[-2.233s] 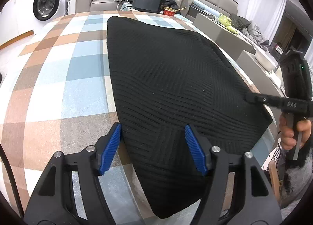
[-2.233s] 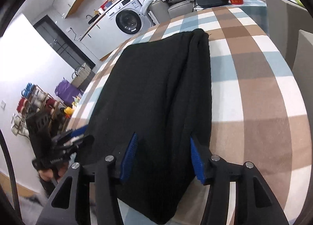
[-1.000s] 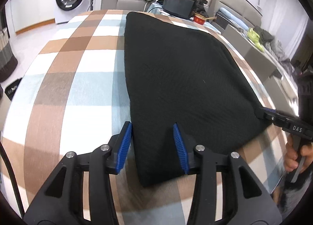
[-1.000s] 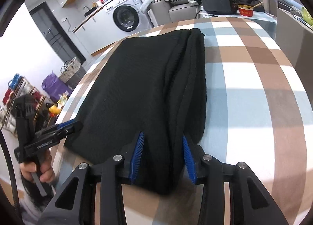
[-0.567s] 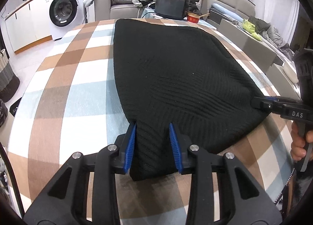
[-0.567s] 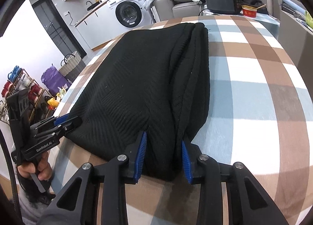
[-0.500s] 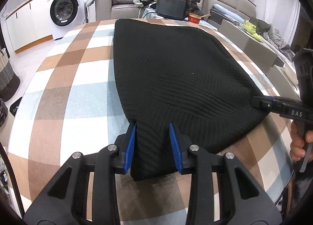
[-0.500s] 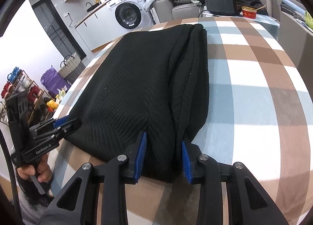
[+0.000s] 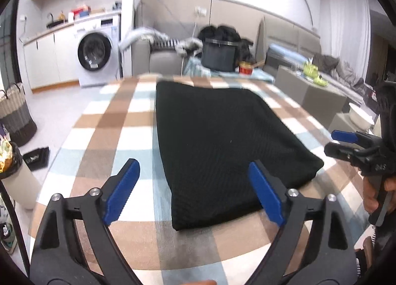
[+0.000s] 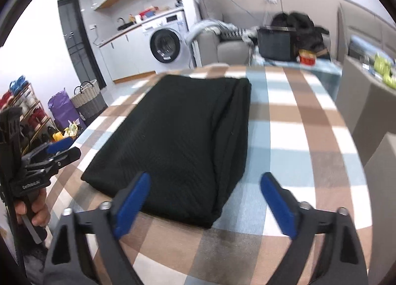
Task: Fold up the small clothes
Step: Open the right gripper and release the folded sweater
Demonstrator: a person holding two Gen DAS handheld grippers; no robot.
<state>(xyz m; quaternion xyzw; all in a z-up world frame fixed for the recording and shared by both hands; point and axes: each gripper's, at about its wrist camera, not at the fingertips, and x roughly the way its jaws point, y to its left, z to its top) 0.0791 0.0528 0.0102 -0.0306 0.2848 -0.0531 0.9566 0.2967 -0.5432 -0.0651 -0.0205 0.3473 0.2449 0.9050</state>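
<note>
A black knitted garment [image 9: 217,136] lies folded into a long rectangle on the checked tablecloth [image 9: 104,141]. My left gripper [image 9: 191,168] hovers above its near left corner, jaws opening wide, blue pads clear of the cloth. My right gripper [image 10: 205,178] hovers above the near right corner of the garment [image 10: 183,131], where the folded layers stack; its jaws are opening too and grip nothing. Each gripper shows in the other's view: the right gripper [image 9: 346,144] at the right edge, the left gripper [image 10: 57,154] at the left edge, both held in a hand.
The table's near edge [image 9: 198,265] curves just below the garment. Beyond the far end stand a black box [image 9: 217,56], a red bowl [image 9: 246,67], a sofa with clothes and a washing machine [image 9: 95,58]. A wicker basket [image 10: 86,102] sits on the floor to the left.
Both grippers were shut on the garment's near corners; now both have let go, opened wide and lifted back. The garment rests flat on the table.
</note>
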